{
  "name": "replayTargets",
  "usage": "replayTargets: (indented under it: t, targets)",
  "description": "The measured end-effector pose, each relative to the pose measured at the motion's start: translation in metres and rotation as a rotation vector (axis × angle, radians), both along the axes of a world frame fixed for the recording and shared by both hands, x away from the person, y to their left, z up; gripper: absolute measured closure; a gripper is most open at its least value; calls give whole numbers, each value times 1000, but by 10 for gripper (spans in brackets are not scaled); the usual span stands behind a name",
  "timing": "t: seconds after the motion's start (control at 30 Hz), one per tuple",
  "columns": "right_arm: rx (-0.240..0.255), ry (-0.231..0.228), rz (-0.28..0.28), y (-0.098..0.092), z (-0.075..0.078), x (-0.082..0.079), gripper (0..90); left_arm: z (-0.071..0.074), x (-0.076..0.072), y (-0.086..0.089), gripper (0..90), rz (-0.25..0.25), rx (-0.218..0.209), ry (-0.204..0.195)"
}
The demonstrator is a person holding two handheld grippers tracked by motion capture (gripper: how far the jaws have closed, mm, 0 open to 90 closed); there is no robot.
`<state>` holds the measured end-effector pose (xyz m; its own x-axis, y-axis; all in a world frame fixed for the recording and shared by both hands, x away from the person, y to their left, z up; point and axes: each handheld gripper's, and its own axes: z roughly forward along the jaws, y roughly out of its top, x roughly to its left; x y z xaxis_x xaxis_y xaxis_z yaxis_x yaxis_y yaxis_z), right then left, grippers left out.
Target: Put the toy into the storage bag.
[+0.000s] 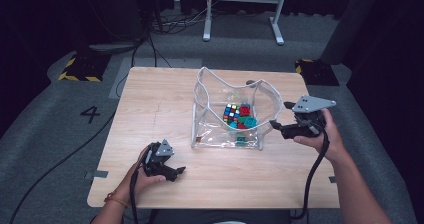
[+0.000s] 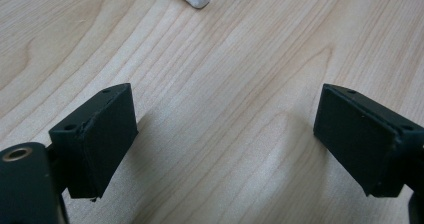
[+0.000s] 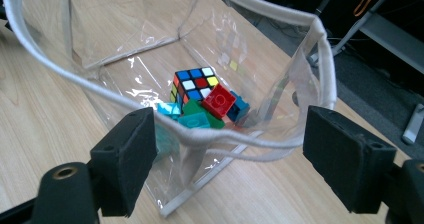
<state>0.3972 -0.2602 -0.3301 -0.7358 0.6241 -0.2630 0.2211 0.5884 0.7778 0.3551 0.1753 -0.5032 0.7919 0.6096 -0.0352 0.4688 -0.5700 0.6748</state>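
The clear bag (image 1: 210,104) stands open mid-surface (image 1: 150,109), already holding a puzzle cube (image 3: 192,84) and toy bricks (image 3: 218,101); filling looks mostly done, closing or moving it left. The right gripper (image 3: 227,159) gapes at its white rim (image 3: 200,138). The left gripper (image 2: 225,139) rests open, empty.

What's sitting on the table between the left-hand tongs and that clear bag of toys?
Nothing: in the high view, bare wood separates the left tongs from the clear bag. The left gripper view shows plain tabletop between the open jaws too.
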Motion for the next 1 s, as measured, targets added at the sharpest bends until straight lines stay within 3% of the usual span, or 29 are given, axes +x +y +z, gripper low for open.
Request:
replayTargets:
  t: [0.47,1.0]
  targets:
    - [-32,19,-29,-9,-29,-6,211,0,0,0,103,0,0,0]
    - [-81,99,-61,-15,-74,-4,208,0,0,0,103,0,1,-2]
